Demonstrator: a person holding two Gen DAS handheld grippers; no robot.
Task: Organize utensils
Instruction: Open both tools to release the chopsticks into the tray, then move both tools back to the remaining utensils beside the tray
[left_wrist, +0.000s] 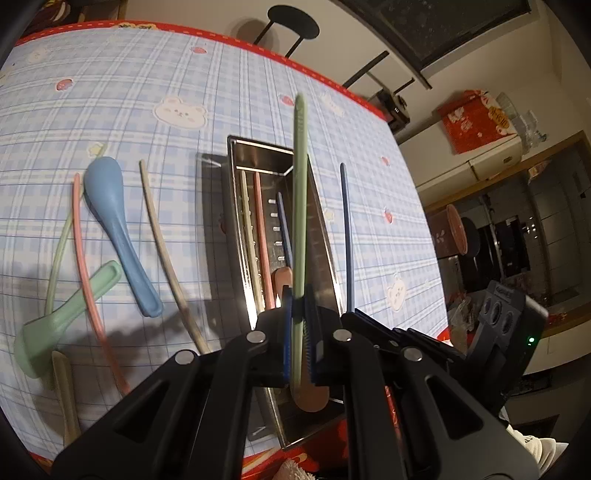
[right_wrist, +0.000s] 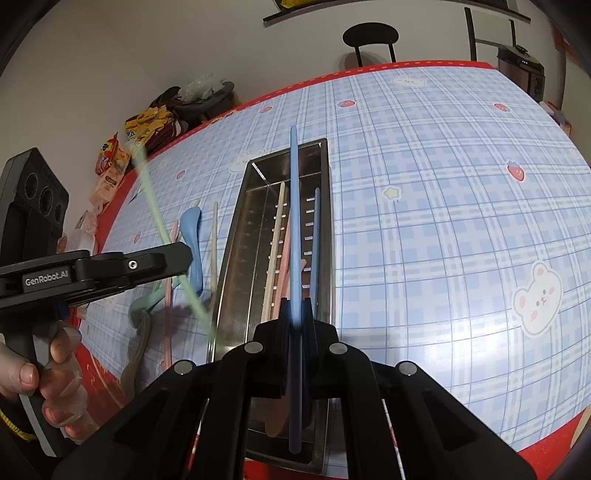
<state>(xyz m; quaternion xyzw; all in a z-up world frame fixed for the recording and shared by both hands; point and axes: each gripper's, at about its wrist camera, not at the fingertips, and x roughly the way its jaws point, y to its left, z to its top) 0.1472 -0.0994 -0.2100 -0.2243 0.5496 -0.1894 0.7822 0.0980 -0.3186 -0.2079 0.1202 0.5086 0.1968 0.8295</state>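
Green chopstick (left_wrist: 300, 206): clamped near its thick end in left hand-held gripper (left_wrist: 298, 325), poised above steel tray (left_wrist: 255, 147) on counter (left_wrist: 147, 92). Blue chopstick (right_wrist: 294, 221): pinched likewise in right hand-held gripper (right_wrist: 297, 321), over same tray. Judged light, stiff, slick, apt to pivot; best gripped mid-shaft.

Tablecloth (right_wrist: 443, 184) was blue plaid w/ bears, strawberries, red border. Black chair (right_wrist: 370, 37) stood behind its far edge. Snack packets (right_wrist: 147, 125) were piled at its left corner, dark cooker (right_wrist: 521, 72) beyond its right corner.
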